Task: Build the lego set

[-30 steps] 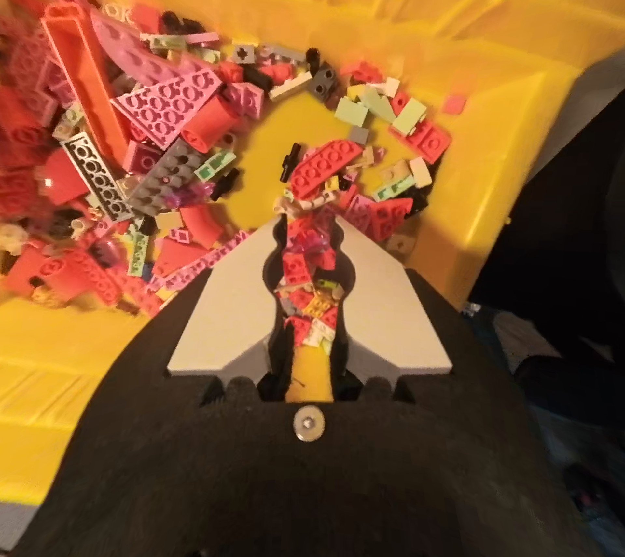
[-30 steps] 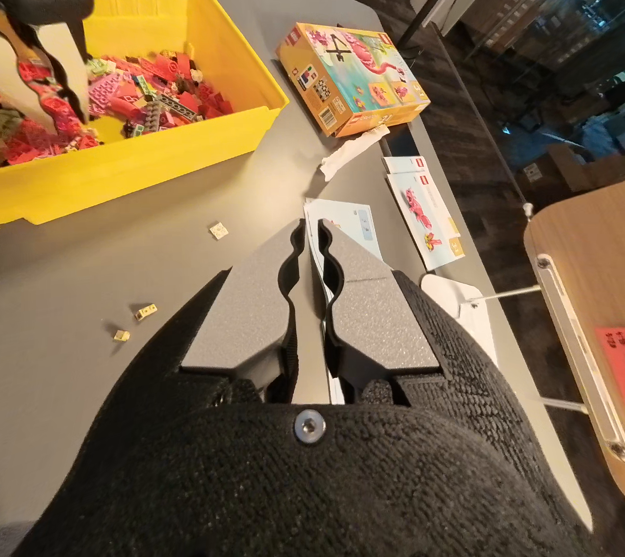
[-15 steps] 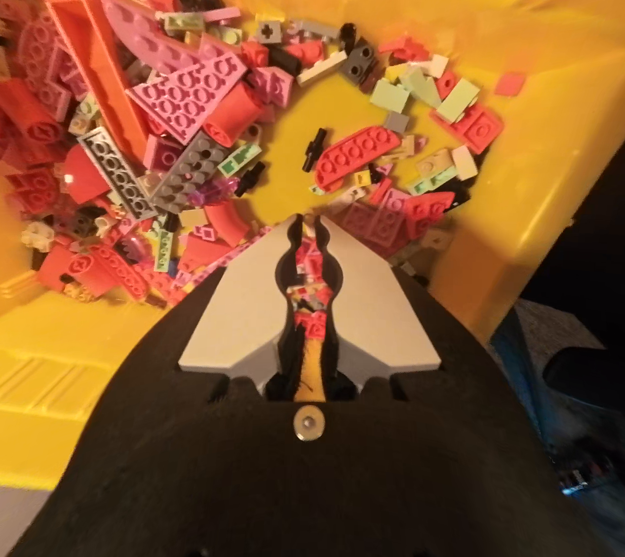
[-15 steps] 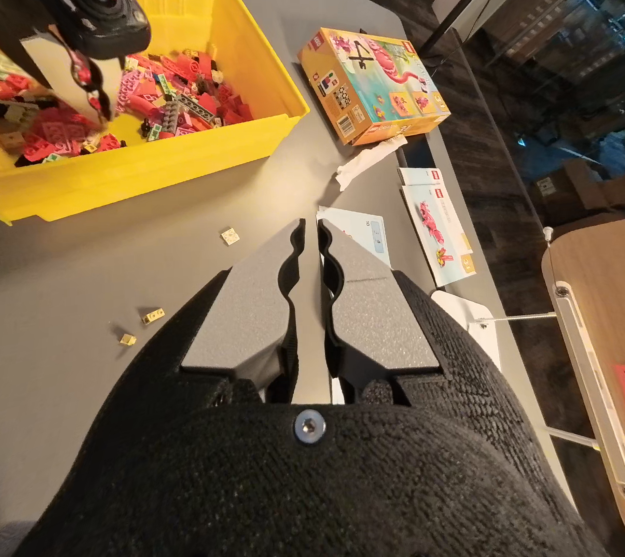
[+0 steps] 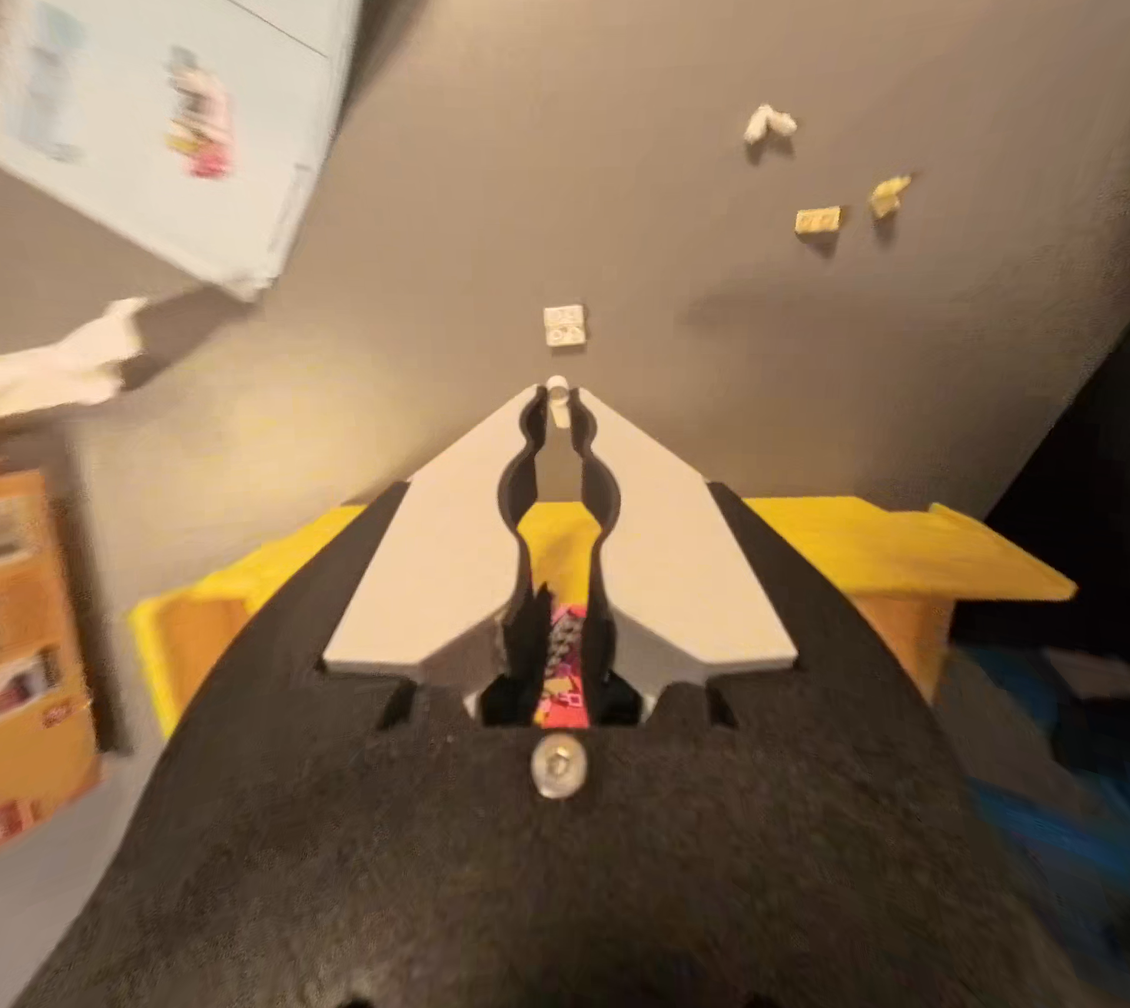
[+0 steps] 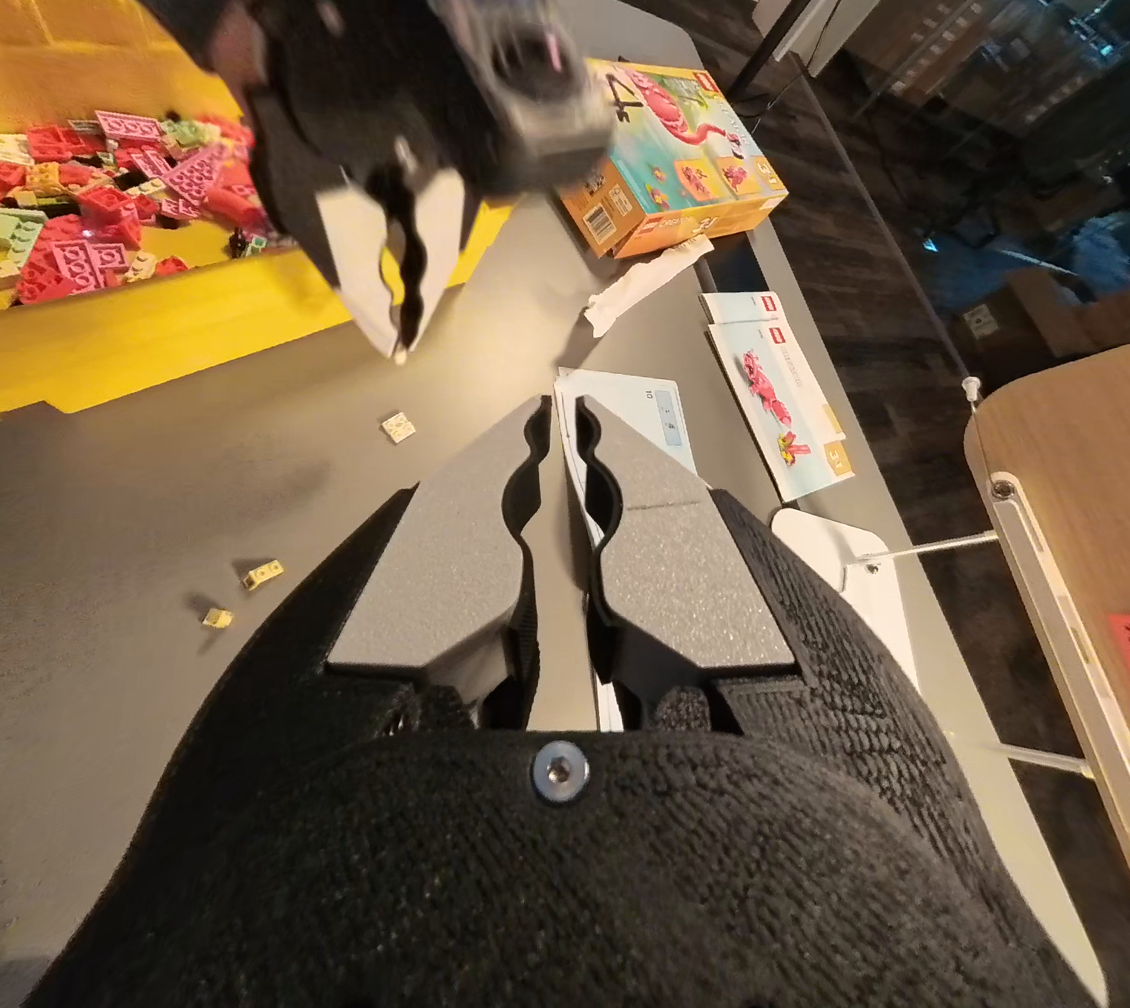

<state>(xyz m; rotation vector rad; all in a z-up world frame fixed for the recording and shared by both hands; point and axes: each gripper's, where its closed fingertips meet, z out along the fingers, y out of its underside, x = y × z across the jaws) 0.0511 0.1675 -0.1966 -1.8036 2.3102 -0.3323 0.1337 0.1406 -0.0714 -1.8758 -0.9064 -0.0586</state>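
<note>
My left gripper (image 5: 557, 397) is shut on a small white peg-like brick piece (image 5: 557, 402), pinched at the fingertips. It hangs above the grey table (image 5: 611, 122), just past the yellow bin's rim (image 5: 917, 544). The right wrist view also shows this gripper (image 6: 400, 345), with the white piece at its tip. A cream square plate (image 5: 564, 326) lies on the table just ahead of it. My right gripper (image 6: 562, 406) is shut with nothing between its fingers, low over the table by an open instruction booklet (image 6: 648, 416).
The yellow bin (image 6: 153, 342) holds several pink, red and green bricks. Two small yellow pieces (image 6: 263, 573) (image 6: 217, 618) lie on the table. A set box (image 6: 672, 171), a white wrapper (image 6: 648, 281), more booklets (image 6: 776, 397) and a wooden table (image 6: 1070, 489) are at the right. Left tips to right tips: about 15 centimeters. The cream square plate (image 5: 564, 326) lies around 7 centimeters away from my left fingertips. The right camera catches it too, in the right wrist view (image 6: 398, 427).
My left gripper closed among the bricks in the bin, then lifted out with the white piece and swung over the grey table. The right gripper barely moved.
</note>
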